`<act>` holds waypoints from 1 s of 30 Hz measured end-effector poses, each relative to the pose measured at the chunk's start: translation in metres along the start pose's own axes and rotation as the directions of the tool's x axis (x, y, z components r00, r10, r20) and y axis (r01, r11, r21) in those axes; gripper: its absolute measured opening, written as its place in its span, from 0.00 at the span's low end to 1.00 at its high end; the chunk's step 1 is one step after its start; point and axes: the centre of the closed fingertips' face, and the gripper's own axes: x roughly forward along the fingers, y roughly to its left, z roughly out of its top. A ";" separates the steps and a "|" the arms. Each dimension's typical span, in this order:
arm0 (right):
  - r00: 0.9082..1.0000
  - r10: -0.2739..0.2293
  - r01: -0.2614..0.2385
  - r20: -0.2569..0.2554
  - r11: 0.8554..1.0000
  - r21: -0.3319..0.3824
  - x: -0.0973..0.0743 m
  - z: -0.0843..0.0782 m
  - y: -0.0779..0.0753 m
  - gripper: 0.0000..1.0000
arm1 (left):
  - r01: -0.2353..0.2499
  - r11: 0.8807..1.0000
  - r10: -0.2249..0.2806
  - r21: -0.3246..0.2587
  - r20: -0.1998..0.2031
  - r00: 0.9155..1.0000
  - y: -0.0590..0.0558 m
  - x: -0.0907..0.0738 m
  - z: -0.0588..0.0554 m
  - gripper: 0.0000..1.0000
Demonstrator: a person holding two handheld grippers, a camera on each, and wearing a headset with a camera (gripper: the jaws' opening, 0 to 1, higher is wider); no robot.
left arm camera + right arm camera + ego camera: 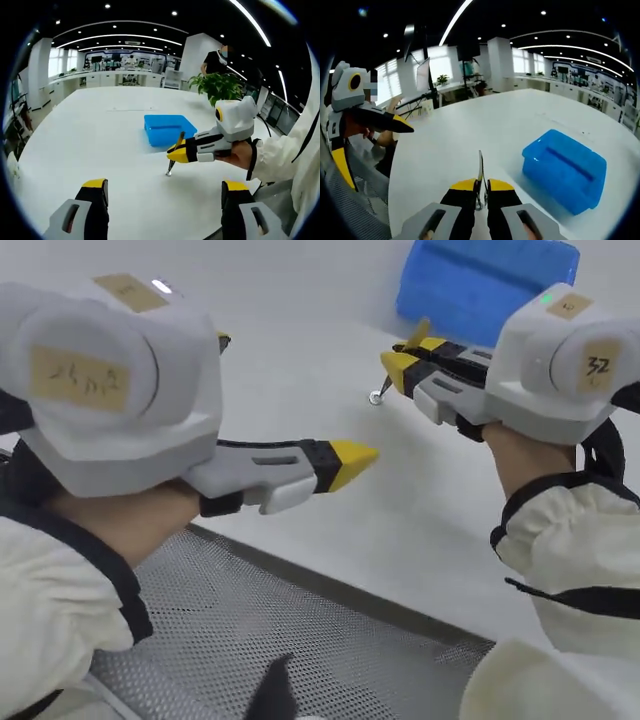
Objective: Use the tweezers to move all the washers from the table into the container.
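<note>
The right hand-held gripper [481,186] has its jaws pressed together on a pair of tweezers [480,167], which stick out past the yellow tips. In the head view the tweezers slant down so that their points meet the white bench [300,360] at a small ring-shaped washer [376,397]; whether the points have it pinched is too small to tell. The washer lies in from the near edge of the bench, just short of the blue container [565,170], which sits further toward the far edge, apart from the tweezers. The left hand-held gripper [165,185] hovers above the near edge of the bench with its jaws spread wide and nothing between them, pointing toward the right one. A perforated metal panel [250,640] runs along below the near edge
</note>
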 end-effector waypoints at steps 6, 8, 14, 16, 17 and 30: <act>1.000 0.006 -0.006 -0.001 1.000 0.007 -0.001 0.000 0.002 0.04 | -0.004 1.000 0.004 -0.004 0.003 1.000 0.001 0.000 0.001 0.95; 1.000 0.005 -0.005 0.003 1.000 0.012 -0.002 0.001 0.002 0.04 | -0.004 1.000 0.004 -0.003 0.003 1.000 0.001 0.000 0.001 0.95; 1.000 0.001 -0.001 0.000 1.000 0.010 0.000 0.000 0.001 0.04 | -0.007 1.000 0.007 -0.008 -0.005 1.000 0.002 -0.001 -0.002 0.95; 1.000 0.003 -0.003 0.000 1.000 0.010 0.001 0.000 0.001 0.04 | -0.008 1.000 0.008 -0.008 -0.008 1.000 0.003 -0.002 -0.003 0.95; 1.000 0.002 -0.002 -0.002 1.000 0.005 0.002 0.000 0.001 0.04 | -0.010 1.000 0.009 -0.008 -0.008 1.000 0.003 -0.002 -0.003 0.95; 1.000 -0.002 0.002 -0.016 1.000 -0.021 0.000 -0.004 0.003 0.03 | -0.013 1.000 0.013 -0.010 -0.003 1.000 0.004 -0.003 -0.002 0.95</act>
